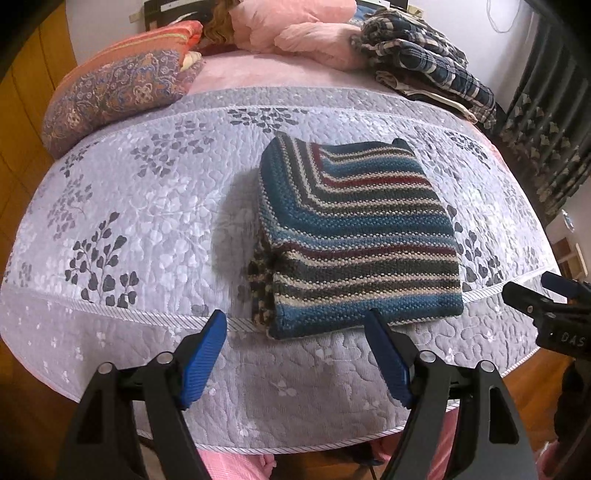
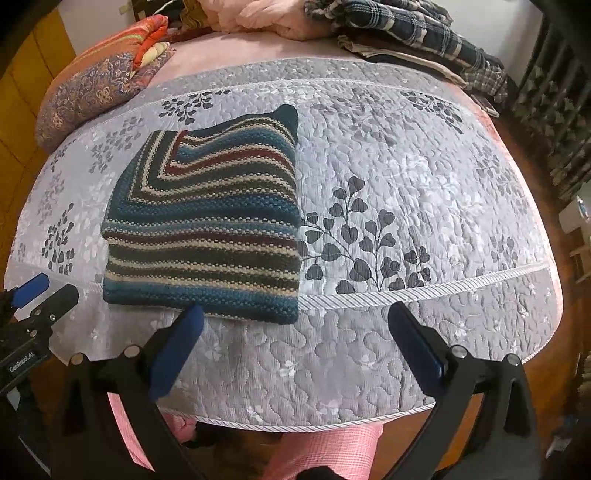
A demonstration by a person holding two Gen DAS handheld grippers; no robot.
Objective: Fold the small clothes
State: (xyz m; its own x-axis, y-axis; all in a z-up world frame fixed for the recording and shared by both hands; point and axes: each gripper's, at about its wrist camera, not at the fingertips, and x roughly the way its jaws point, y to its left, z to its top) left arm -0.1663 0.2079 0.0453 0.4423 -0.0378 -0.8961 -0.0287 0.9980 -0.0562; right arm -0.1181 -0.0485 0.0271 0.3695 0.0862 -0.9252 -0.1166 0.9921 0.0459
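A striped knit garment [image 1: 354, 236] in blue, dark red, cream and grey lies folded into a thick rectangle on the grey quilt [image 1: 147, 206]. In the right wrist view the same striped garment [image 2: 207, 229] sits left of centre. My left gripper [image 1: 295, 325] is open just short of the garment's near edge, with nothing between its blue pads. My right gripper [image 2: 295, 317] is also open and holds nothing, near the garment's front right corner. Each gripper shows at the edge of the other's view: the right gripper [image 1: 546, 299] and the left gripper [image 2: 40, 291].
A patterned pillow [image 1: 110, 92] lies at the back left. A pink bundle [image 1: 303, 29] and a pile of plaid clothes [image 1: 424, 55] sit at the back. The quilt [image 2: 424, 206] spreads flat to the right. Dark curtains [image 1: 546, 147] hang at the right.
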